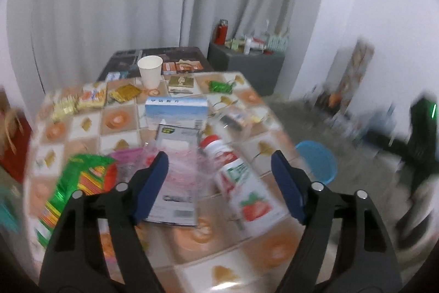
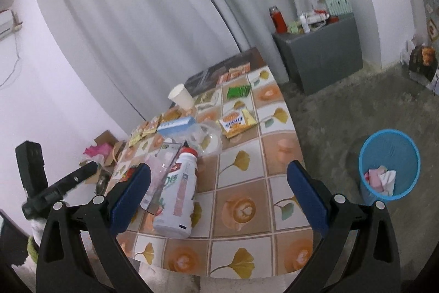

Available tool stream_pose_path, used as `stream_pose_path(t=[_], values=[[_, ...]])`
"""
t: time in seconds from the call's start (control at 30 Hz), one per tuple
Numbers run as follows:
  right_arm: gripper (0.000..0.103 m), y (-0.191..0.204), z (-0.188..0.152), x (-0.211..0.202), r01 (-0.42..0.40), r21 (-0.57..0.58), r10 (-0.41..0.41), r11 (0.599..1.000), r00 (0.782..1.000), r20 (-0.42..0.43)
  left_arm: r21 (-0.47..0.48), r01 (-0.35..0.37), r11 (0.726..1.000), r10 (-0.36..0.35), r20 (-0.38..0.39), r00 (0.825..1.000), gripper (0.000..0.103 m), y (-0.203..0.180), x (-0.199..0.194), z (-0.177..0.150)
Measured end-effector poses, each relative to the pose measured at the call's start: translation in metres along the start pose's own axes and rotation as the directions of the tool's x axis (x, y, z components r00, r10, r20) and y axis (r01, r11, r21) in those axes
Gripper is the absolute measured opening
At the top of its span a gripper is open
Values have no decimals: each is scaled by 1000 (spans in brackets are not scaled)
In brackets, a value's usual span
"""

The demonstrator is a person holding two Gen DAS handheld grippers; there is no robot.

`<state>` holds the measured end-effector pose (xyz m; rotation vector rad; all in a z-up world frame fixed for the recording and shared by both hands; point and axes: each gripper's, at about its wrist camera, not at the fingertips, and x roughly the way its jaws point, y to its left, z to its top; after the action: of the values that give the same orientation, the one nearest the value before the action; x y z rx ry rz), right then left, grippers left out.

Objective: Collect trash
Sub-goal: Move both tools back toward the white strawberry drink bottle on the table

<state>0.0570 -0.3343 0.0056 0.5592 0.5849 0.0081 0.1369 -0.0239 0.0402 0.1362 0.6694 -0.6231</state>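
Note:
A white bottle [image 1: 236, 177] with a red cap and a strawberry label lies on its side on the tiled table [image 1: 247, 246]. Beside it are a flat grey packet [image 1: 175, 175] and crumpled clear plastic. My left gripper [image 1: 220, 155] hovers over them, open, its blue pads [image 1: 153, 183] wide of the bottle and not touching it. In the right wrist view the same bottle [image 2: 178, 194] lies just inside the left finger of my right gripper [image 2: 219, 165], which is open and holds nothing. A blue bin [image 2: 389, 164] on the floor to the right holds pink and white scraps.
Further back on the table are a paper cup [image 1: 149, 70], a blue-and-white box [image 1: 175, 107], yellow packets [image 1: 90, 96], a green wrapper [image 1: 219, 86] and a green snack bag [image 1: 79, 183]. The bin [image 1: 318, 161] stands past the table's right edge. A grey cabinet [image 2: 321, 59] stands by the curtain.

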Motion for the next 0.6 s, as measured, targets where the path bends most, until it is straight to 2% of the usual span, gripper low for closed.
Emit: stream_pose_path(t=[0.07, 0.1, 0.13, 0.17, 0.23, 0.27, 0.33, 0.5, 0.6], values=[[96, -3, -2, 9, 3, 8, -3, 1000, 1000, -21, 117, -61, 991, 63, -9, 998, 72, -12, 9, -10], [96, -6, -3, 16, 6, 13, -5, 1000, 999, -36, 208, -101, 973, 106, -13, 994, 72, -21, 16, -19], [96, -6, -3, 20, 7, 17, -6, 1000, 999, -46, 259, -121, 958, 129, -14, 992, 72, -26, 20, -24], [96, -8, -4, 25, 7, 20, -6, 1000, 998, -57, 337, -149, 929, 164, -16, 986, 72, -34, 27, -32], [96, -8, -5, 34, 7, 23, -5, 1000, 997, -73, 432, -180, 884, 210, -22, 977, 72, -43, 39, -44], [96, -9, -5, 37, 6, 23, -4, 1000, 997, -79, 460, -190, 867, 227, -26, 974, 72, -46, 44, -47], [96, -9, -5, 45, 2, 23, 0, 1000, 996, -93, 531, -224, 818, 277, -22, 961, 72, -50, 58, -55], [96, -12, -8, 57, -7, 30, 10, 1000, 993, -118, 647, -258, 718, 350, -16, 937, 72, -55, 90, -66], [96, -15, -8, 64, -12, 33, 17, 999, 991, -131, 689, -273, 672, 384, -9, 923, 64, -57, 104, -70]])
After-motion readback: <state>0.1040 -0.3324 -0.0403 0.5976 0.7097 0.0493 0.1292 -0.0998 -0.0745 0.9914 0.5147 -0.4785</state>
